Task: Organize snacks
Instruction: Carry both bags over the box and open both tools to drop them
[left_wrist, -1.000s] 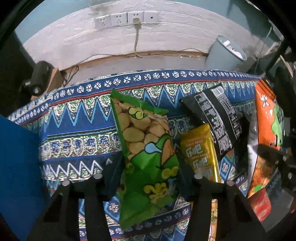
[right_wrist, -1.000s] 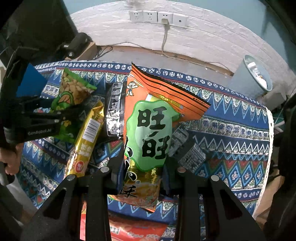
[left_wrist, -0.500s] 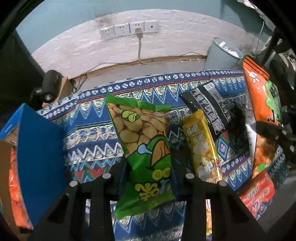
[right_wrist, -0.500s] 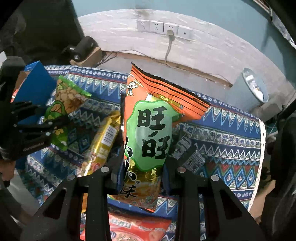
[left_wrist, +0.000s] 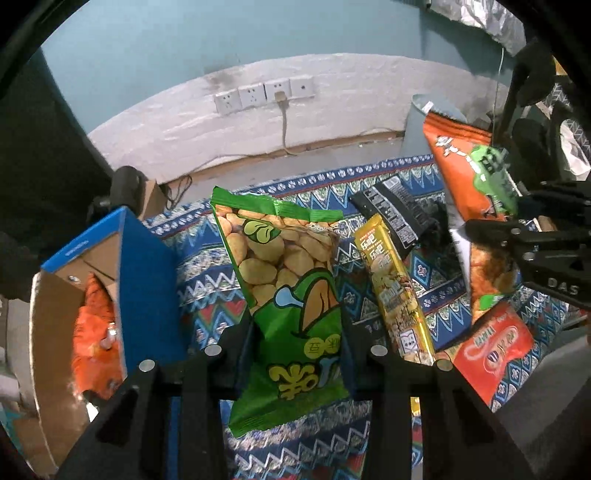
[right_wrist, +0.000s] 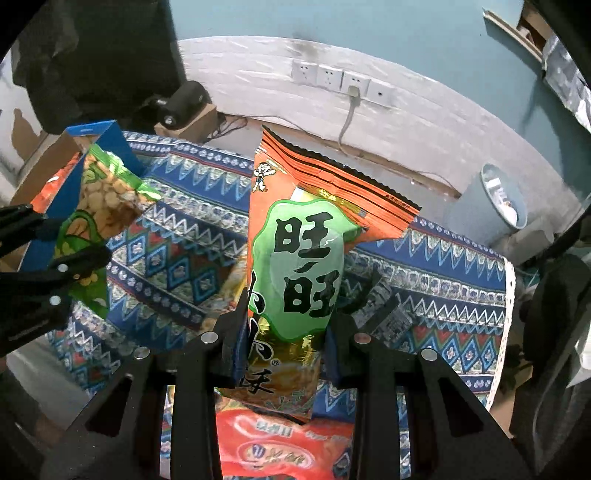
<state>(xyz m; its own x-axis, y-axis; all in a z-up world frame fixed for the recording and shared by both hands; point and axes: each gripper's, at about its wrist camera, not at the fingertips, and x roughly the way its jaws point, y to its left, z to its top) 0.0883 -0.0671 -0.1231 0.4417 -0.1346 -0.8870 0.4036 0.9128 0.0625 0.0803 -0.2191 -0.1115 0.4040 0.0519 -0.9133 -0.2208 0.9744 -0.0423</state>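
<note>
Both bags now hang lifted off the tablecloth (left_wrist: 207, 280), ready for boxing: left gripper (left_wrist: 301, 350) clamps the green bag (left_wrist: 291, 280), right gripper (right_wrist: 284, 332) the orange bag (right_wrist: 306, 258).

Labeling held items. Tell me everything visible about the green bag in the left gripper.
The green bag is a glossy plastic snack packet, sealed, printed with pale beans and a cartoon figure, with yellow characters low down. It stands lengthwise, top edge pointing away, lifted off the tablecloth. The left gripper pinches its lower half; nothing else touches it.

Both wrist cameras look steeply down, close over the patterned tablecloth (left_wrist: 207, 266), toward the socket wall (right_wrist: 236, 85); each sees the other's gripper at its frame edge.
</note>
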